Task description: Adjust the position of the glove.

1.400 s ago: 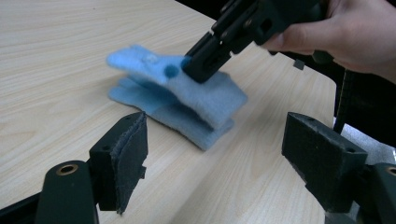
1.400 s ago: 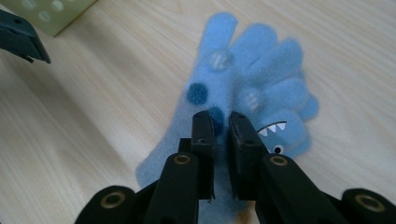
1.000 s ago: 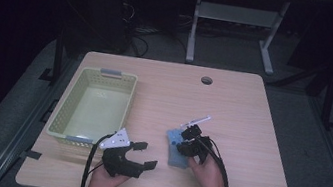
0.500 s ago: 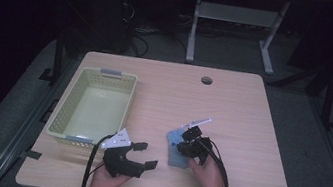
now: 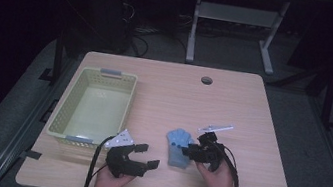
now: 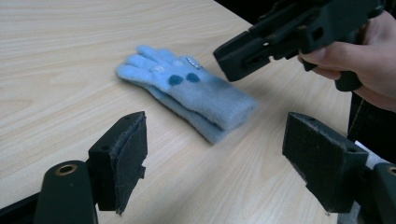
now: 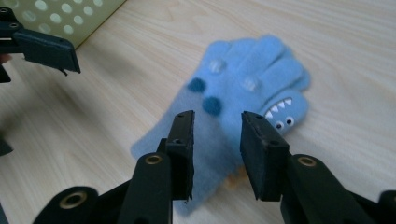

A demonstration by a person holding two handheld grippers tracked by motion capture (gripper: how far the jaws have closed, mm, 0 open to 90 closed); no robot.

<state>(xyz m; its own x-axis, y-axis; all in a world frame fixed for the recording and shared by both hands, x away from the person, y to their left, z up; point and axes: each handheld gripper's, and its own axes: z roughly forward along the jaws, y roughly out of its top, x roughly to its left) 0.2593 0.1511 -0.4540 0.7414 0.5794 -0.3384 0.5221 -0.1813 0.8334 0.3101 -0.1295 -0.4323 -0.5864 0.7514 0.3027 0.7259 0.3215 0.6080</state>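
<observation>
On the wooden surface (image 6: 56, 60) lies a light blue glove (image 6: 187, 95), its fingers pointing away to the upper left, with two dark blue dots on it. The left gripper (image 6: 215, 154) has its jaws wide apart, near the glove but not touching. The right gripper (image 6: 261, 46), held by a hand (image 6: 364, 51), hovers just beside the cuff.

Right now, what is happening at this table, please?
A person works at a wooden table with a tool in each hand. The right tool is above a light blue glove lying flat, and its jaws have just been opening with nothing pinched between them. The left tool waits open nearby. A pale basket stands at the left.
</observation>
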